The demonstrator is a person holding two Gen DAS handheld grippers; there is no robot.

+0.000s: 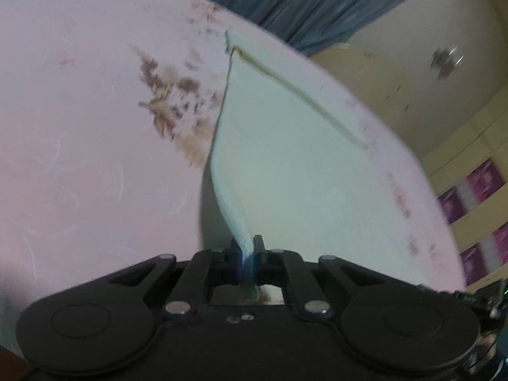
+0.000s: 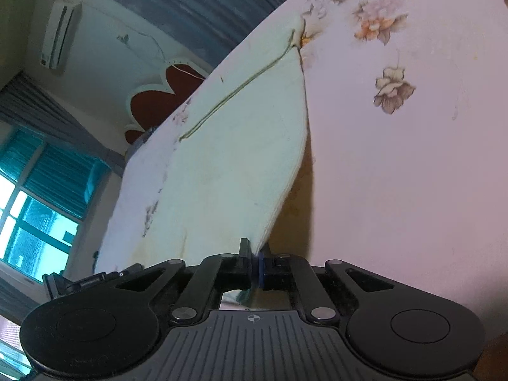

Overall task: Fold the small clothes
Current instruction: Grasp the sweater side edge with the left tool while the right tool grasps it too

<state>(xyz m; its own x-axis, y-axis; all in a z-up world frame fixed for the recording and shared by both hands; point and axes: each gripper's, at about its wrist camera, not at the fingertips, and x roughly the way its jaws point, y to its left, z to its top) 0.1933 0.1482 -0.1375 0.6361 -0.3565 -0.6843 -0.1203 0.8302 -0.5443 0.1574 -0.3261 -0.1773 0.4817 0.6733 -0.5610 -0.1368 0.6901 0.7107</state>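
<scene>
Currently one cloth (image 1: 285, 165) lies on one floral sheet (image 1: 79, 127); my left gripper (image 1: 247, 250) and right gripper (image 2: 254, 254) each clench a near corner, lifting it; curtain (image 1: 285, 3) behind

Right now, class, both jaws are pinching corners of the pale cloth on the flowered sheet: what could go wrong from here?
1. The left gripper holds only a thin edge of the pale cloth; it may slip out when lifted.
2. The right gripper grips just as near the corner, so uneven pulling could skew the fold.
</scene>
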